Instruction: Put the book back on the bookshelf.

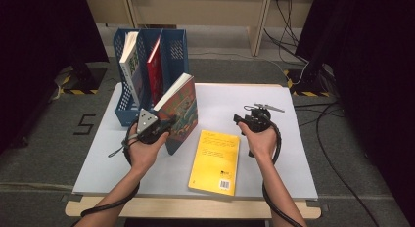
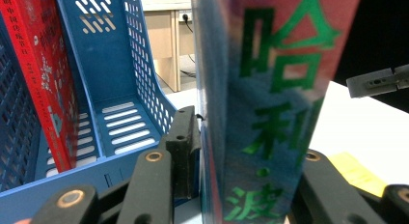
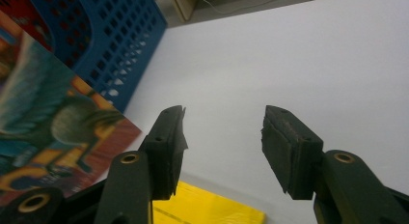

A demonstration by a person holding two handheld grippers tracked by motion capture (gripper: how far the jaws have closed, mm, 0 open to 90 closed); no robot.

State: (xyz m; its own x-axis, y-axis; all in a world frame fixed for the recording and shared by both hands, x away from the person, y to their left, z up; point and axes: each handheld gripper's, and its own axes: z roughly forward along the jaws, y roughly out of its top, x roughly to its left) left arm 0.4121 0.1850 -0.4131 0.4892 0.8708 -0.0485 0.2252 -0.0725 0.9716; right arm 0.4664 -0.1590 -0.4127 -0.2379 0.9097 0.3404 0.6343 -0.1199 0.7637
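**Thick book upright in left gripper, right gripper free**

Left gripper (image 1: 166, 125) sits near the table's (image 1: 293, 153) left edge, just in front of the blue file rack (image 1: 173, 48) at the back-left corner. Its jaws stand on either side of the spine of a thick illustrated book (image 1: 180, 112), which is upright and tilted, its lower corner on the table. The left gripper view shows the spine (image 2: 270, 113) close up, with green characters, the left pad (image 2: 185, 137) right at the cover; whether it presses cannot be told.

Right gripper (image 1: 241, 120) is held over the middle of the table, jaws wide with nothing between them; the right gripper view shows bare tabletop between the pads (image 3: 289, 147).

A yellow book (image 1: 215, 161) lies flat toward the front edge, between the two hands.

The high view shows the rack holding a white-edged book (image 1: 129, 65) and a red book (image 1: 155, 65); the left gripper view shows the rightmost slot beside the red book (image 2: 43, 79).
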